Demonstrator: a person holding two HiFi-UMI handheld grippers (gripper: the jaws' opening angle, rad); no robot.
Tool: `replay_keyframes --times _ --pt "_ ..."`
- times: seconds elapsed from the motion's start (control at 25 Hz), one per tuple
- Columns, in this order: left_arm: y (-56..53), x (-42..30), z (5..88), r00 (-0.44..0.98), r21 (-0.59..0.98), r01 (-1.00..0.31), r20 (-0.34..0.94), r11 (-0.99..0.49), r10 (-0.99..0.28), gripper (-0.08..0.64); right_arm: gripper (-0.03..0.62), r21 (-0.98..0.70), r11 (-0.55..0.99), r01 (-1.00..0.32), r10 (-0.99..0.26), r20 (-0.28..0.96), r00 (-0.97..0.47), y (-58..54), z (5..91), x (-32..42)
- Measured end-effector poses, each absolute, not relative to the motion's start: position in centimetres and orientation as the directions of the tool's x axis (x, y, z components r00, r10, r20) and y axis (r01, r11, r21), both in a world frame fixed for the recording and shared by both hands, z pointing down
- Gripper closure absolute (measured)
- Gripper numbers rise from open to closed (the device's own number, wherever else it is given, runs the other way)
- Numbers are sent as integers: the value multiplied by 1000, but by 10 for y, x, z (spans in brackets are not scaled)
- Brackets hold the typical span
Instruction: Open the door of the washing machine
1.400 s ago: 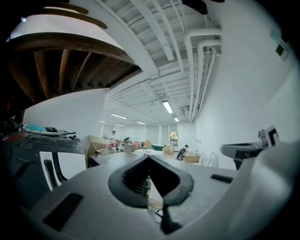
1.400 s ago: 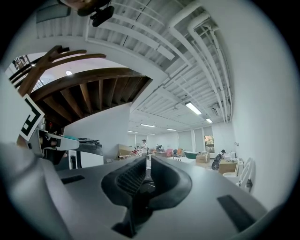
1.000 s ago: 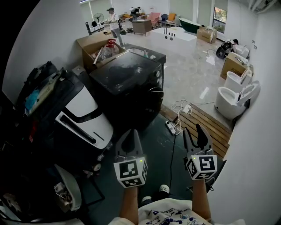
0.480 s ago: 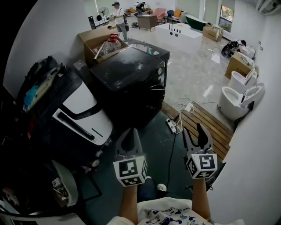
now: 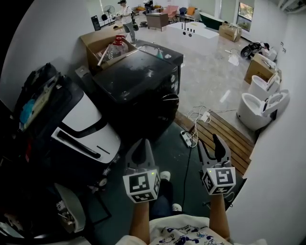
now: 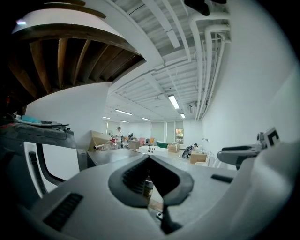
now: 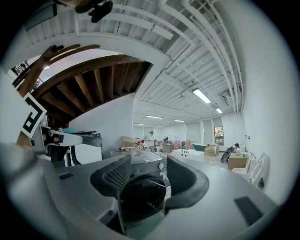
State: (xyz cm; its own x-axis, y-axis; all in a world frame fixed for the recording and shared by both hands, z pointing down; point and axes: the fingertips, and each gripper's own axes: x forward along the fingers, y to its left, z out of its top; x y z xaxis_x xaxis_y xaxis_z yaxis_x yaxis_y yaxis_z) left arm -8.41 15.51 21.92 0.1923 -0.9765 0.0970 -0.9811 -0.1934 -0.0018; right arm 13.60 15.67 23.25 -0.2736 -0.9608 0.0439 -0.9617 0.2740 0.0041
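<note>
The black washing machine (image 5: pixel 138 88) stands ahead of me, door side facing right, with its round dark door (image 5: pixel 168 106) closed. In the right gripper view the door (image 7: pixel 143 197) shows between the spread fingers. My left gripper (image 5: pixel 141 146) hovers over the dark floor in front of the machine, some way short of it, its fingers together with nothing in them. My right gripper (image 5: pixel 210 143) hangs level to the right, also short of the machine, jaws wide open and empty. In its own view the left gripper (image 6: pixel 149 158) has its pads meeting at the tip.
A black-and-white appliance (image 5: pixel 86 127) crowds the left. A cardboard box (image 5: pixel 103 40) sits behind the machine. A power strip with cables (image 5: pixel 188 139) lies by a wooden slat platform (image 5: pixel 224 136). White toilets (image 5: pixel 256 110) stand right. A person (image 5: pixel 125 14) stands far back.
The view has edged closer to the washing machine and a shoe has stepped into sight below the left gripper. Both grippers moved forward with it; the right jaws spread slightly wider.
</note>
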Motion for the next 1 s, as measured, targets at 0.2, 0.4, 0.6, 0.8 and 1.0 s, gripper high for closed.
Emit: replay_keyframes --times 0.2,0.4,0.6,0.8,1.0 --pt "100 -86 219 213 -1 -977 95 -214 -972 557 360 13 273 -962 -961 44 -272 104 233 130" --pt "41 -94 225 231 -1 -973 104 -232 -967 557 360 12 262 -965 -964 57 -261 48 240 121" --pt "-18 -101 227 253 4 -967 126 -255 -959 557 360 9 238 -971 -969 70 -237 -6 239 115" --pt "-69 -111 230 281 7 -959 135 -282 -950 557 360 -7 205 -979 -975 83 -205 -54 242 106" --pt "-105 -118 240 299 -3 -953 155 -303 -942 557 360 -19 184 -983 -978 96 -185 -84 251 99"
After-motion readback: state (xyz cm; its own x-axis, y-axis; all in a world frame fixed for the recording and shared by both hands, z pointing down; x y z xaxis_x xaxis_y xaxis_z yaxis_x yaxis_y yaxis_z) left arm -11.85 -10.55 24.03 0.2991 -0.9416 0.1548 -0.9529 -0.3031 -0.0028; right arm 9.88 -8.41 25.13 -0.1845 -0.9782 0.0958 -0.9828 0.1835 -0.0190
